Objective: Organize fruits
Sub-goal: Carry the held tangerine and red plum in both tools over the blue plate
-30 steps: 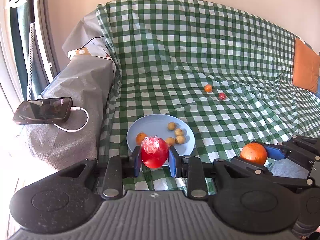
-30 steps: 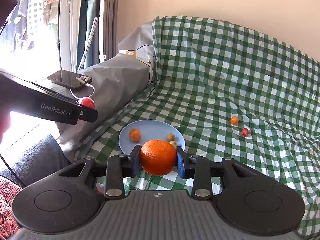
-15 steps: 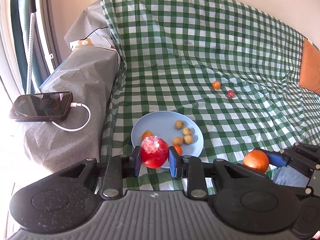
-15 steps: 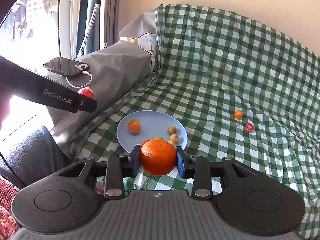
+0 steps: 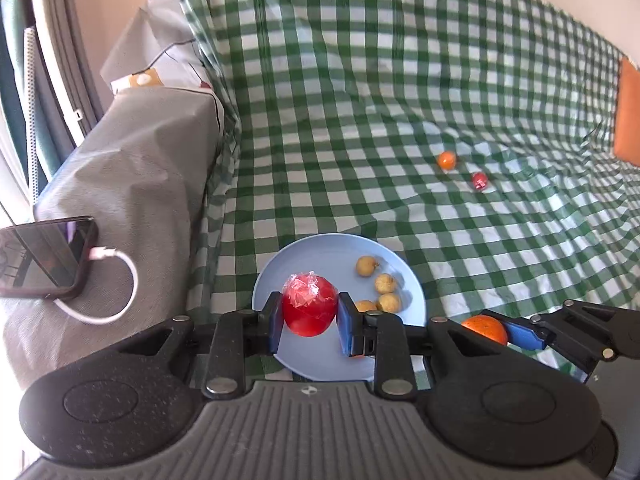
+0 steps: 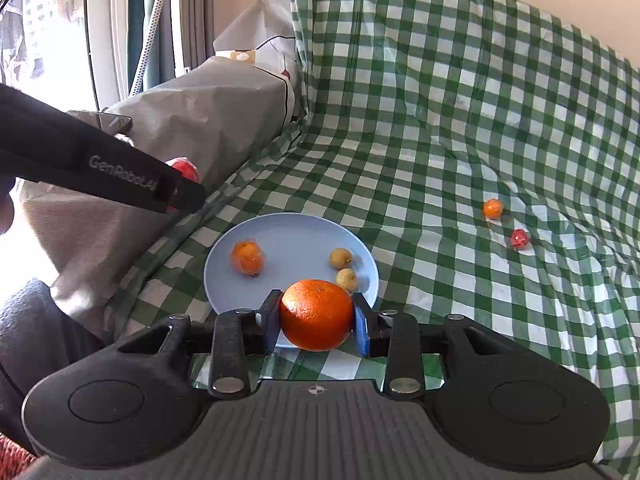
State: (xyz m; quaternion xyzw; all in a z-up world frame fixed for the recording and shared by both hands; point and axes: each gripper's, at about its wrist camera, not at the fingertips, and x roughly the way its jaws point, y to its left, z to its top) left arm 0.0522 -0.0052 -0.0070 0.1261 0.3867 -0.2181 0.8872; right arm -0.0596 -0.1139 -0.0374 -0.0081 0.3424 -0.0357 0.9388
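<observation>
My left gripper (image 5: 309, 322) is shut on a red plastic-wrapped fruit (image 5: 309, 304) and holds it over the near left part of a light blue plate (image 5: 320, 248). My right gripper (image 6: 316, 322) is shut on a large orange (image 6: 316, 314) above the plate's (image 6: 288, 232) near rim. The plate holds several small tan fruits (image 5: 367, 266) and a wrapped small orange fruit (image 6: 247, 258). A small orange fruit (image 5: 446, 160) and a small red fruit (image 5: 479, 181) lie loose on the green checked cloth (image 5: 360, 100), far right of the plate.
A grey covered armrest (image 5: 132, 168) stands left of the plate, with a phone (image 5: 40, 256) and white cable (image 5: 116, 292) on it. An orange cushion (image 5: 628, 116) sits at the far right. Curtains and a window are at the far left.
Both grippers have moved forward and down toward the plate, each still holding its fruit. The red fruit now hangs over the plate; the orange sits at its near rim.
</observation>
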